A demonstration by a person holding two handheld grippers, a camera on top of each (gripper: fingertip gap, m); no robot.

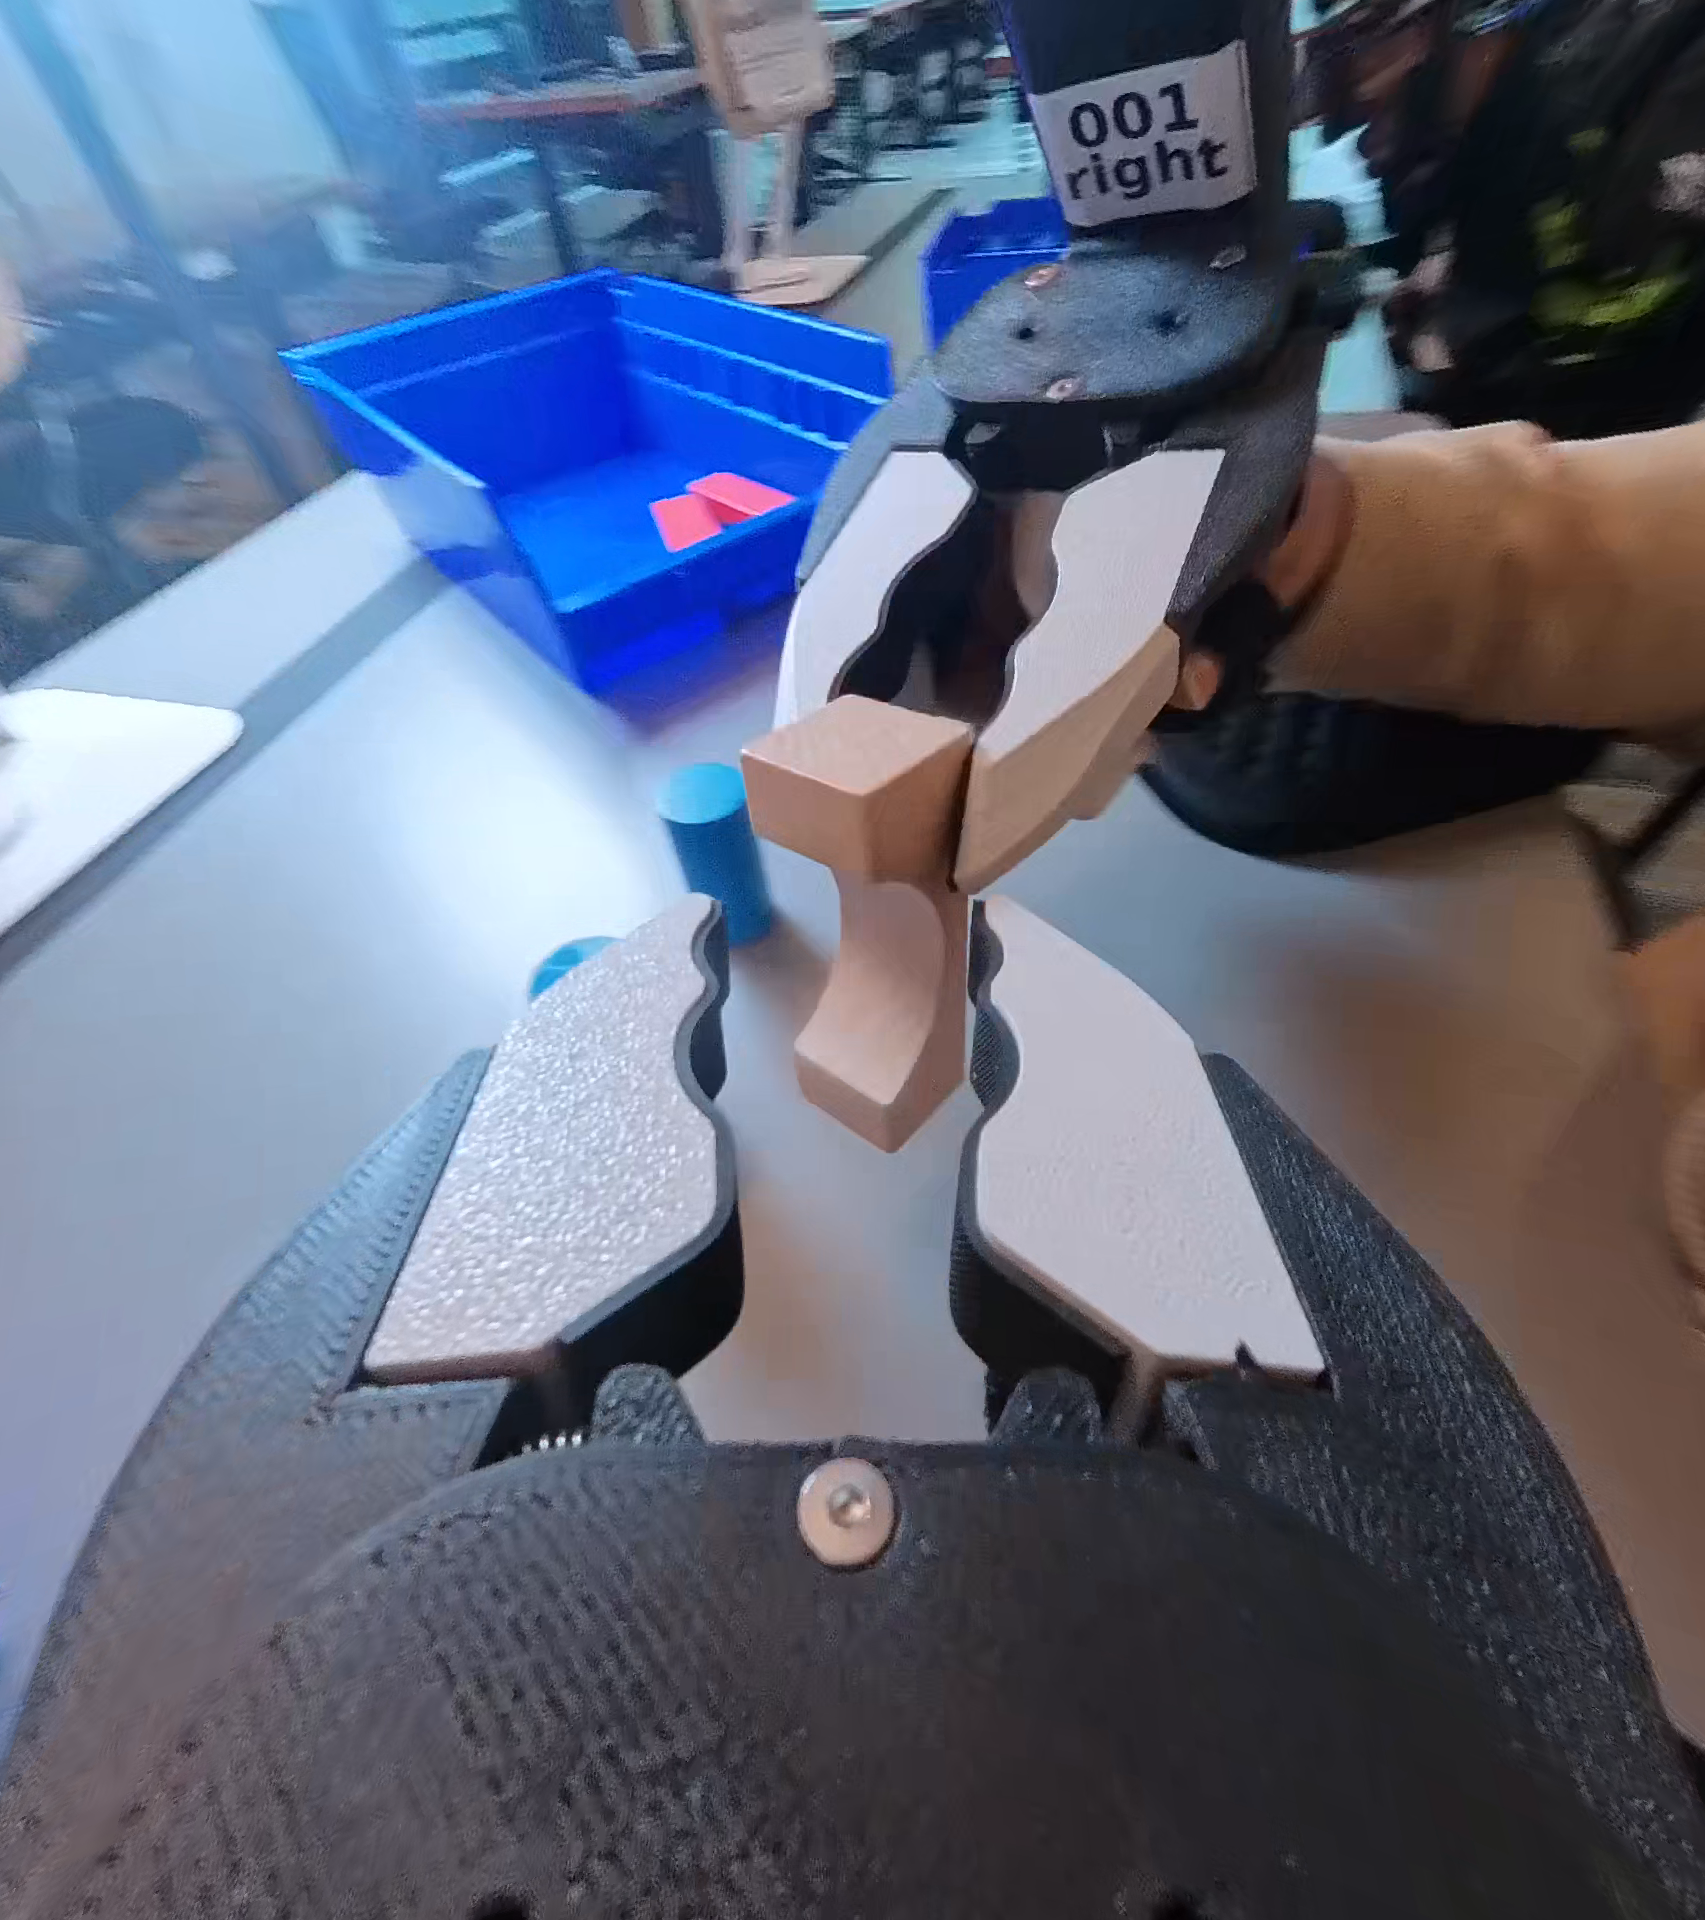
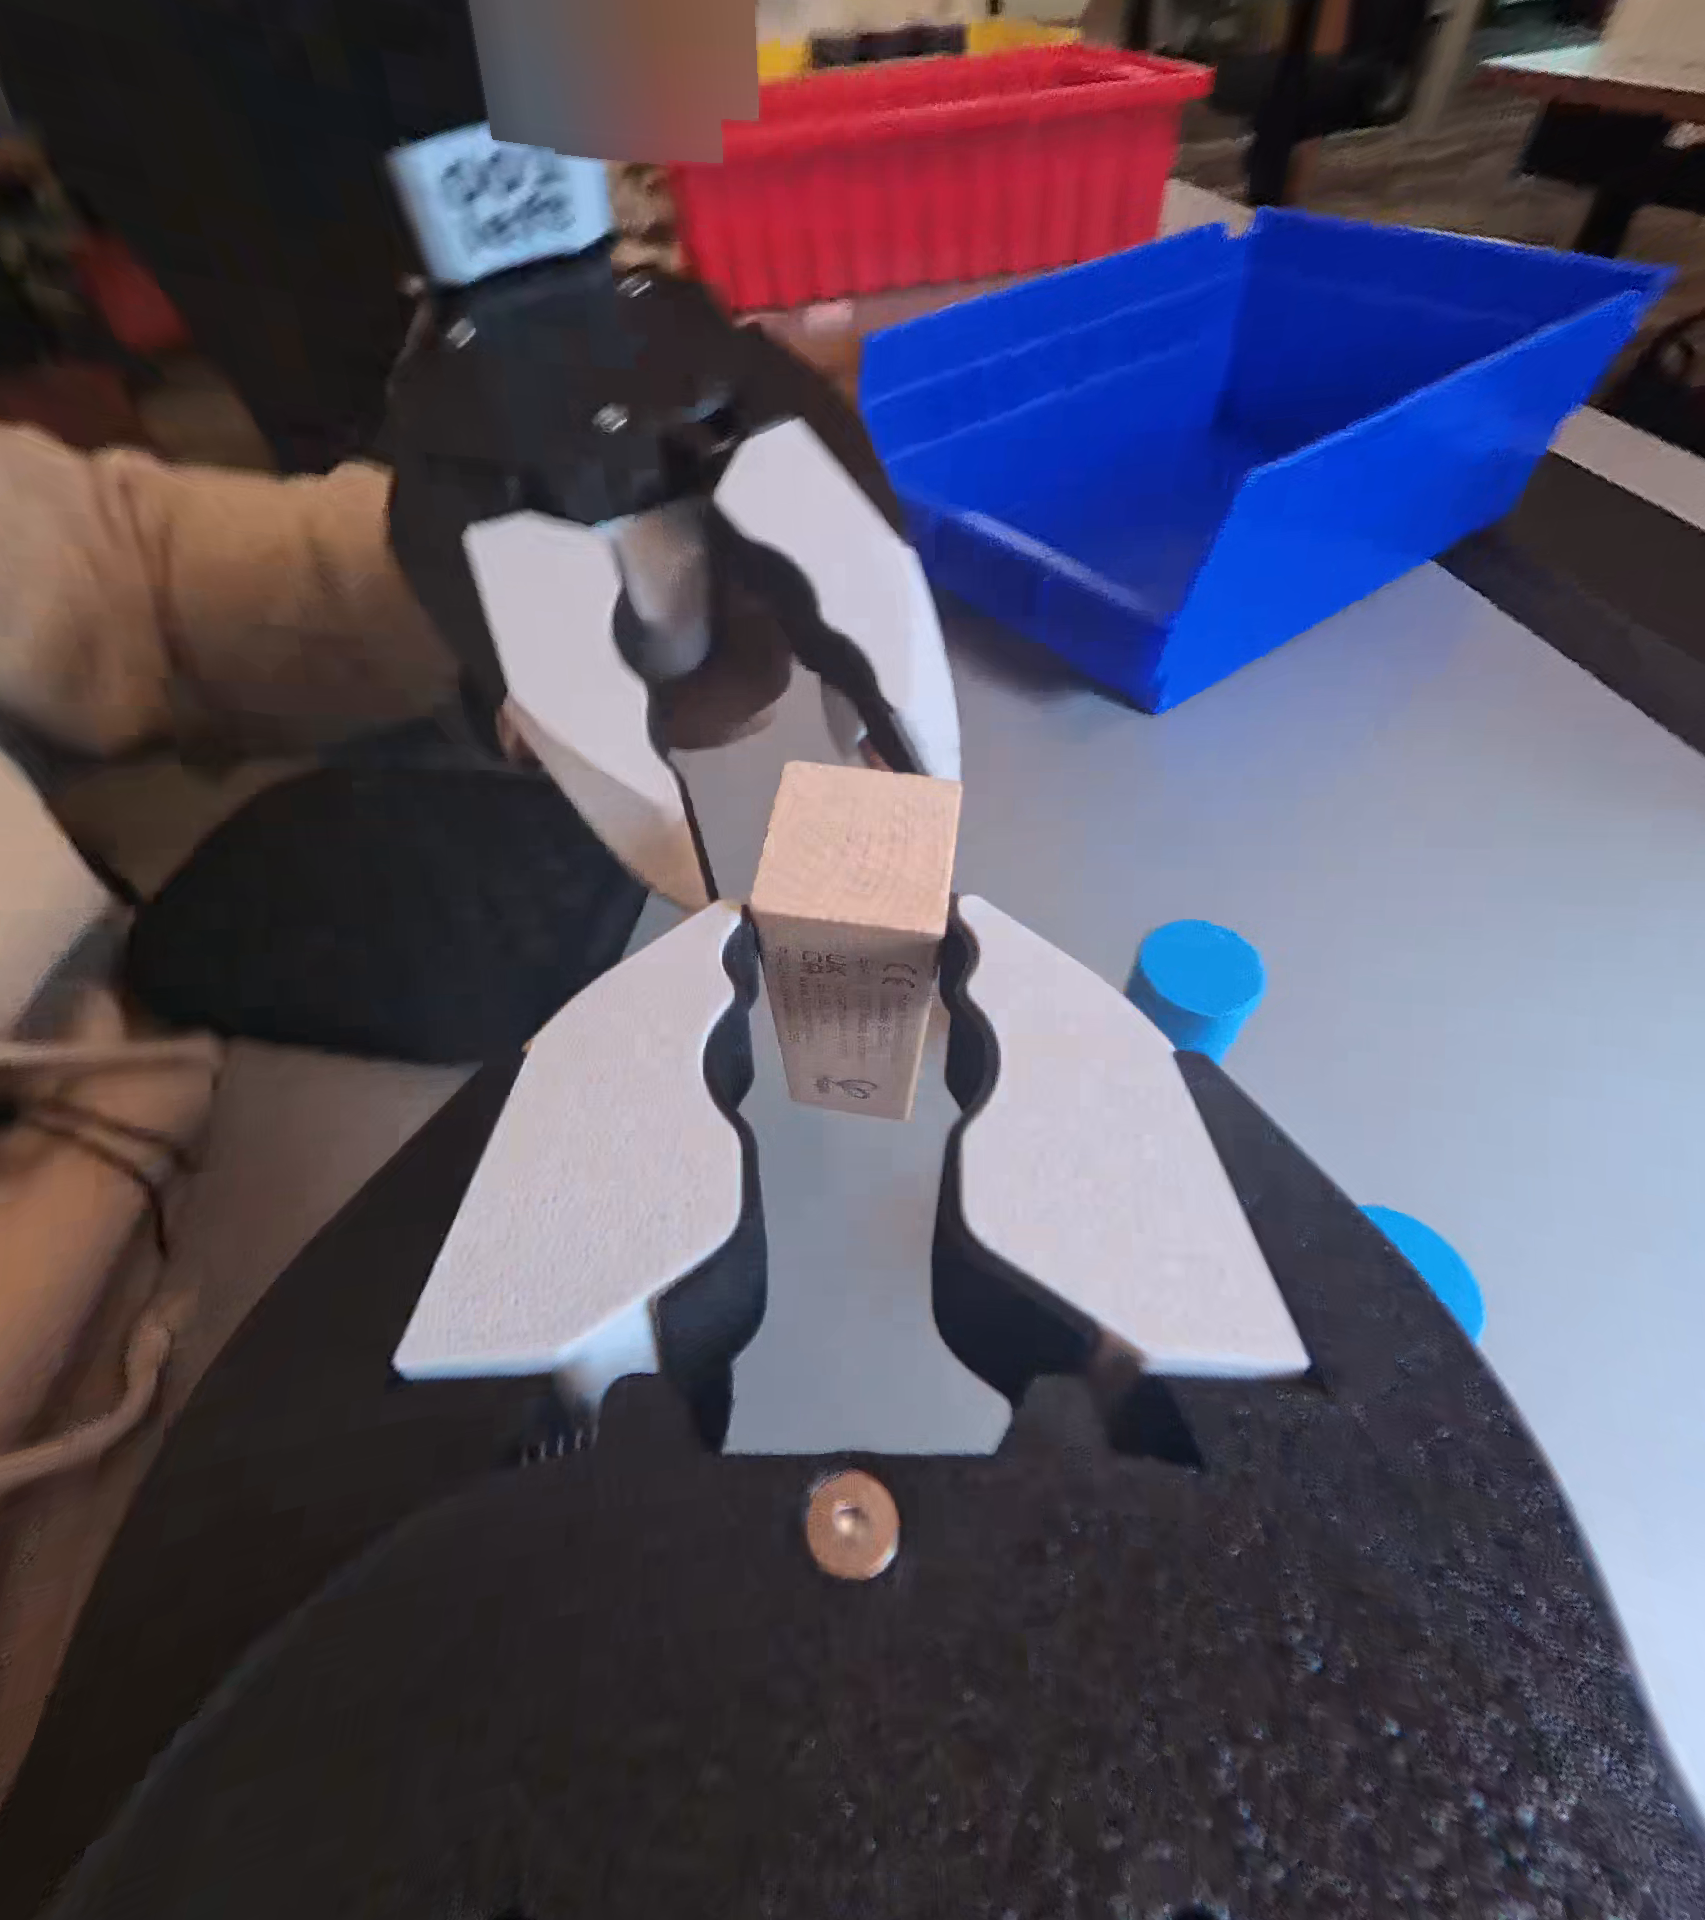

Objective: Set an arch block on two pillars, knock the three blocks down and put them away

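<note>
The left tool [image 1: 848, 925] hangs released, one finger just beside the wooden arch block [image 1: 879, 935]. The right tool [image 2: 853, 914] grips that arch upright above the worktop [image 1: 308, 935], presumably carrying it to the two blue pillars [image 2: 1196, 987] nearby. Beyond, the blue bin [image 2: 1347, 499] stands open with clear room before it.

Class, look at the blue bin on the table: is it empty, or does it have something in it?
Not empty. In the left wrist view the blue bin holds two flat red pieces on its floor. No wooden or blue block shows inside.
</note>
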